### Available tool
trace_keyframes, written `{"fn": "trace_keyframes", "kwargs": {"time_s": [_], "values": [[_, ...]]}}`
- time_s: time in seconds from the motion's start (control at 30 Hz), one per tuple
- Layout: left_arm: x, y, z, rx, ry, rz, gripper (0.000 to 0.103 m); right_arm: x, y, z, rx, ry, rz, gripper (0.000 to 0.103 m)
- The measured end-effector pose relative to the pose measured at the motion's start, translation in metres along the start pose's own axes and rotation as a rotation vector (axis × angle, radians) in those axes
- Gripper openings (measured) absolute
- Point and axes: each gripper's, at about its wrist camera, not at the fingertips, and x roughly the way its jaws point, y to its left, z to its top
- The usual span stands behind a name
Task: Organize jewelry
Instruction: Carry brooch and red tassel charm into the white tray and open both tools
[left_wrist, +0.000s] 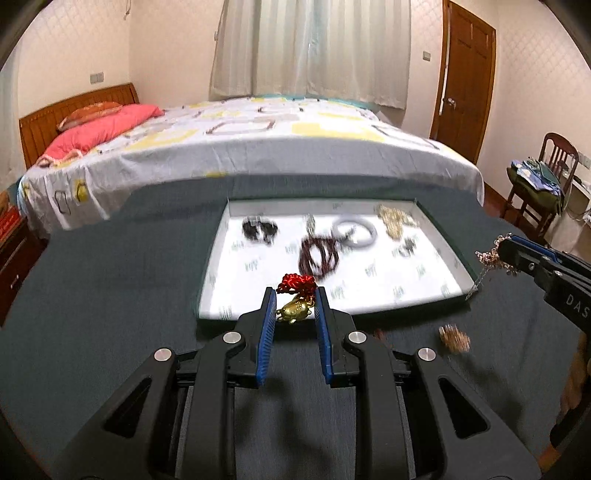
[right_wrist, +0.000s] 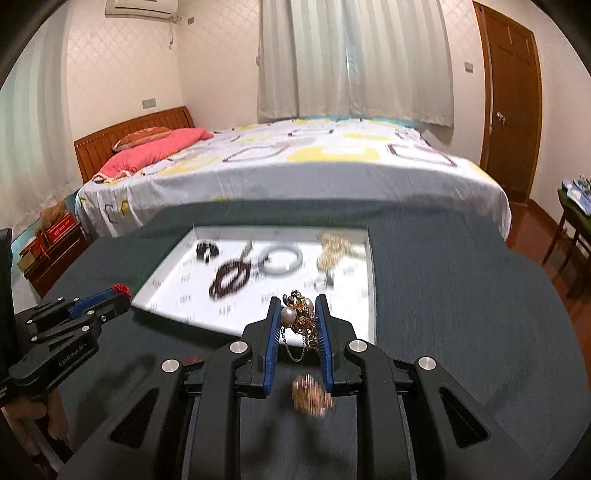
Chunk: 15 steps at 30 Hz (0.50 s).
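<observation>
My left gripper (left_wrist: 295, 301) is shut on a gold charm with a red knot (left_wrist: 294, 309), held above the near edge of the white tray (left_wrist: 218, 295). My right gripper (right_wrist: 298, 308) is shut on a gold and pearl chain piece (right_wrist: 301, 314), held over the tray's near edge (right_wrist: 177, 314); it also shows in the left wrist view (left_wrist: 496, 254). The tray holds a dark red bead bracelet (left_wrist: 318, 255), a pale bangle (left_wrist: 355, 230), a black bracelet (left_wrist: 259, 229) and gold jewelry (left_wrist: 395, 219). A small gold piece (left_wrist: 454, 338) lies on the dark cloth.
The tray rests on a dark green cloth-covered table (left_wrist: 110, 295). A bed (left_wrist: 258, 136) stands behind it, a wooden chair (left_wrist: 546, 177) with clothes at the right and a door (left_wrist: 467, 77) beyond. The left gripper shows at the left of the right wrist view (right_wrist: 118, 291).
</observation>
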Motion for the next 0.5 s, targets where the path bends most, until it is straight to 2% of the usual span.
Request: {"fn": "trace_keyframes", "kwargs": {"time_s": [0.17,0.3,0.5], "values": [[0.026,0.010,0.026,-0.010,-0.010,0.012,0.021,0.026,0.001,0.021,-0.022,-0.008,-0.018,0.020],[0.057,0.017,0.038,-0.008,0.004,0.030,0.021,0.056,-0.001,0.024,-0.037,0.026,-0.037,0.020],[0.107,0.026,0.032,-0.017,0.087,0.040,0.021,0.103,-0.004,0.010,-0.053,0.116,-0.062,0.020]]}}
